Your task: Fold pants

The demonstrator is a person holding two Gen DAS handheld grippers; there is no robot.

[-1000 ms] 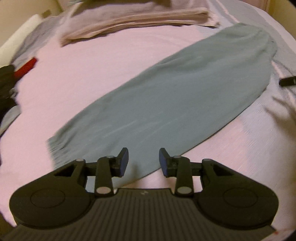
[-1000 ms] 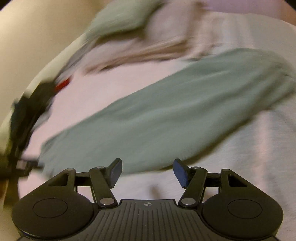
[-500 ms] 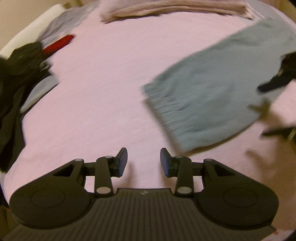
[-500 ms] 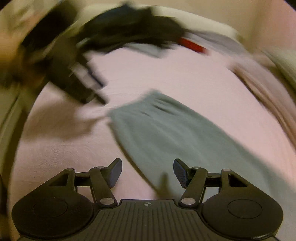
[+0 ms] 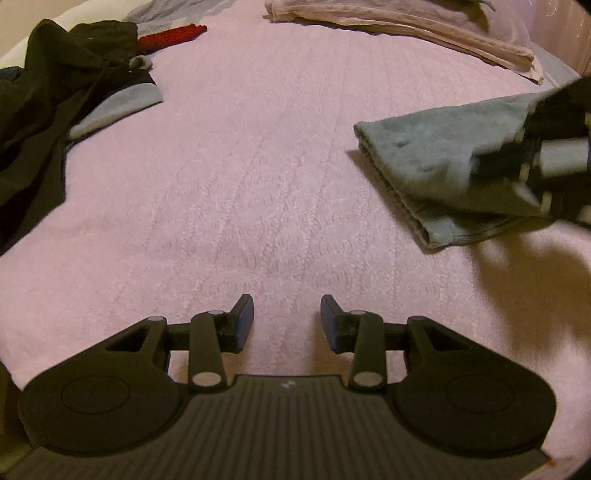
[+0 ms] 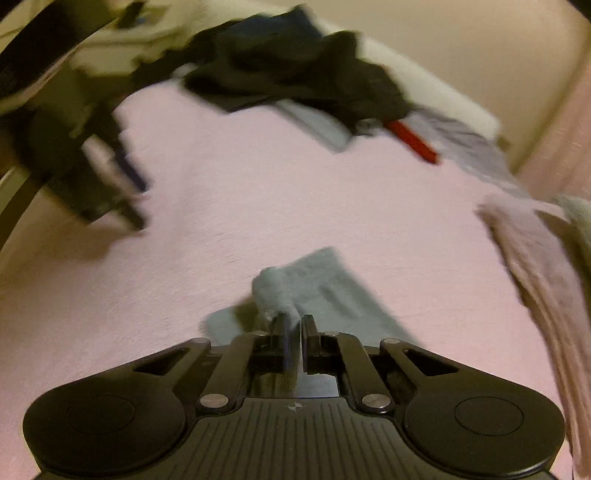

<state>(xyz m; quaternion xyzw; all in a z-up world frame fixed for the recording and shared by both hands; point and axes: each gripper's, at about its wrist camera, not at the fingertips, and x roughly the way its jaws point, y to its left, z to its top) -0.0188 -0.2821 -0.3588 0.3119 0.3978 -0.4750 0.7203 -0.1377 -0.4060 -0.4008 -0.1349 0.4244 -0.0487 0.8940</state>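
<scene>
The grey-green pants (image 5: 424, 147) lie on the pink blanket (image 5: 258, 166), with only their cuff end showing at the right of the left wrist view. My left gripper (image 5: 287, 317) hovers open over bare blanket to the left of that cuff, with nothing between its fingers. The right tool's black body (image 5: 554, 122) leans over the pants from the right edge. In the right wrist view my right gripper (image 6: 293, 325) is shut on a bunched corner of the pants' cuff (image 6: 277, 288), which puckers up just beyond the fingertips. The rest of the leg (image 6: 343, 295) trails off under the tool.
A heap of dark clothes (image 5: 44, 92) with a red item (image 5: 170, 35) lies at the far left of the bed. Folded pale pink cloth (image 5: 406, 22) sits along the far edge. Bare blanket spreads between them. A cream wall (image 6: 480, 44) rises behind.
My left gripper has slid off the pants onto bare blanket, still open. My right gripper swung round to the cuff end and closed on a corner of it.
</scene>
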